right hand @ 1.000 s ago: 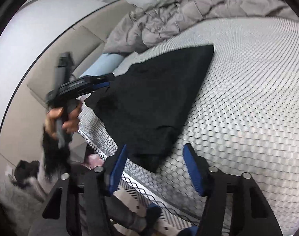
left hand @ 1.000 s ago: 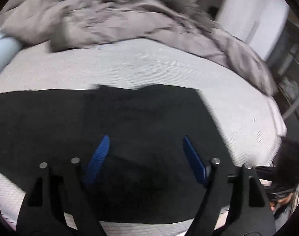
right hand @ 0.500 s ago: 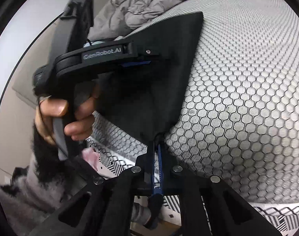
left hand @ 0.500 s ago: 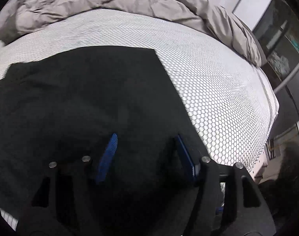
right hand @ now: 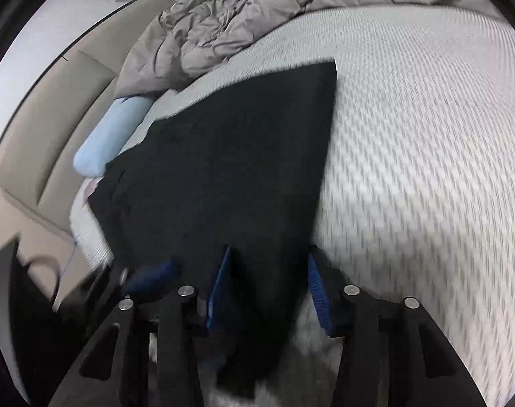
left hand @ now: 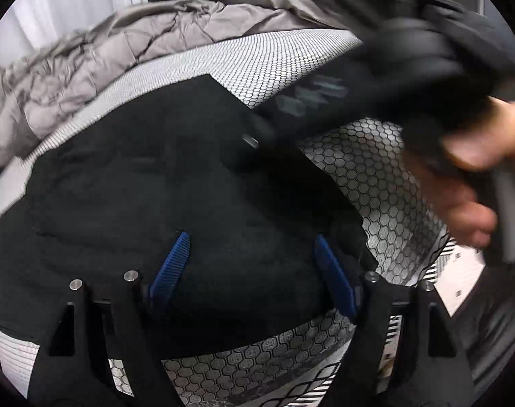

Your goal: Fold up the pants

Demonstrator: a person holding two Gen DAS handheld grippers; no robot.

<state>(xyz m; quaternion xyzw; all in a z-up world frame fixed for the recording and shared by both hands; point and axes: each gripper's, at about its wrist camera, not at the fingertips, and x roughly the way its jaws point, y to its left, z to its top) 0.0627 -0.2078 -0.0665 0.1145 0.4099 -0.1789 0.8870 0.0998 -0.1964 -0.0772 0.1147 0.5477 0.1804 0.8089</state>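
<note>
Lying flat on the bed, black pants look soft, light and limp; best pinched at a hem corner; left claw wide above them; right claw wide, straddling their near edge; duvet beyond.

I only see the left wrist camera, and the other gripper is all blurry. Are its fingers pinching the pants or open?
Observer: Open. The right gripper has its fingers apart, with a corner of the pants between them.
Kid: What's past the pants on my left?
Observer: A light blue pillow lies right beside the pants' edge.
Kid: And behind the pillow?
Observer: A beige padded panel, like a headboard, runs along that side.
</note>
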